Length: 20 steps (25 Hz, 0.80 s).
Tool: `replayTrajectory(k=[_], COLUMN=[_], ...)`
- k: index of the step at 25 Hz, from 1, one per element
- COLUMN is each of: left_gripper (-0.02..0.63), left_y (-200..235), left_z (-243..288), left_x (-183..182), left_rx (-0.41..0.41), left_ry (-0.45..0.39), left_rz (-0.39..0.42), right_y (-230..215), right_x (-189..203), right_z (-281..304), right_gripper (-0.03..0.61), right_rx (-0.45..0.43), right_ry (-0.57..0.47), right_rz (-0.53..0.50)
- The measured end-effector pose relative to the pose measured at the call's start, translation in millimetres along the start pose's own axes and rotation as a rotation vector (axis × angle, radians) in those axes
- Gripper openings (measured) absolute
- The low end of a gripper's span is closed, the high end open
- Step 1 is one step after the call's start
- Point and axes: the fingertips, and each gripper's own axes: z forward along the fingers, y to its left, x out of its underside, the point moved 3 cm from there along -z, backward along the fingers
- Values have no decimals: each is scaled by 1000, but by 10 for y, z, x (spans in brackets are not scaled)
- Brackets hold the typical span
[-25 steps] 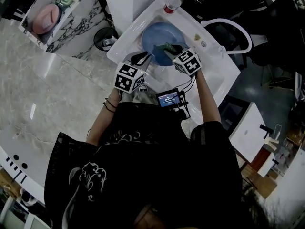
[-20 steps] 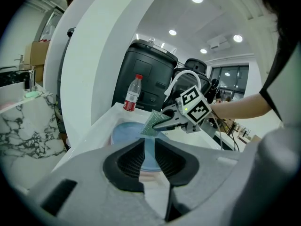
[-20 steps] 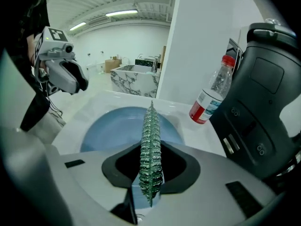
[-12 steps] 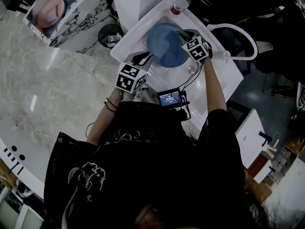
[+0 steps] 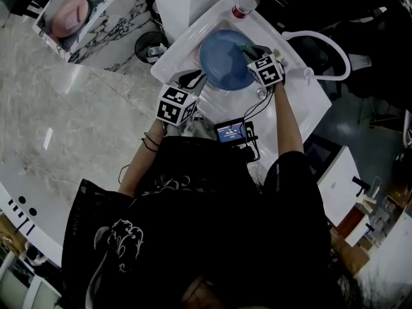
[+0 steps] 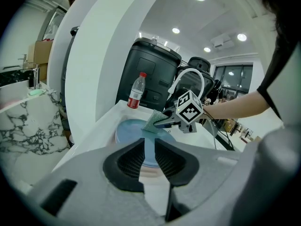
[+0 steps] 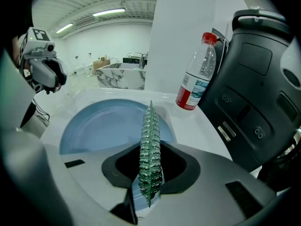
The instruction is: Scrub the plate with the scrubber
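The white rectangular basin [image 5: 183, 44] bounds your work on all sides; its far corner carries the bottle, and its right side lies bare past your right arm. Inside it sits the round blue plate [image 5: 222, 60], whose far rim runs close under the basin's far wall; the plate's middle and left stand uncovered. Your left gripper [image 5: 195, 80] has its jaws drawn nearly together with the plate's near rim pinched between them; your right gripper [image 5: 250, 50] reaches over the plate's right side, jaws clamped on the scrubber. The clear plastic bottle with the red cap [image 5: 243, 4] stands upright on the basin ledge, near the plate's far edge and just beyond your right gripper's tips. The green mesh scrubber [image 7: 150, 149] stands edge-on between the right jaws, its free end over the plate's far right rim, close to the bottle.
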Motion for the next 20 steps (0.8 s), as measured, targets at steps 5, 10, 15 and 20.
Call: replayTrajectory(k=[5, 10, 15, 20], left_gripper=[61, 61, 61, 61], left_y=[-7, -51, -103, -123], left_z=[9, 25, 30, 9], left_x=[-18, -23, -33, -45], left_rx=[12, 35, 59, 77], left_ry=[-3, 0, -1, -3], left_rz=[5, 18, 32, 42], right_y=[189, 417, 655, 914], right_x=[124, 216, 236, 170], right_z=[-176, -330, -455, -558], right_gripper=[89, 91, 91, 91], right_rx=[-16, -41, -68, -116], right_ry=[8, 10, -2, -18], right_rz=[73, 109, 148, 187])
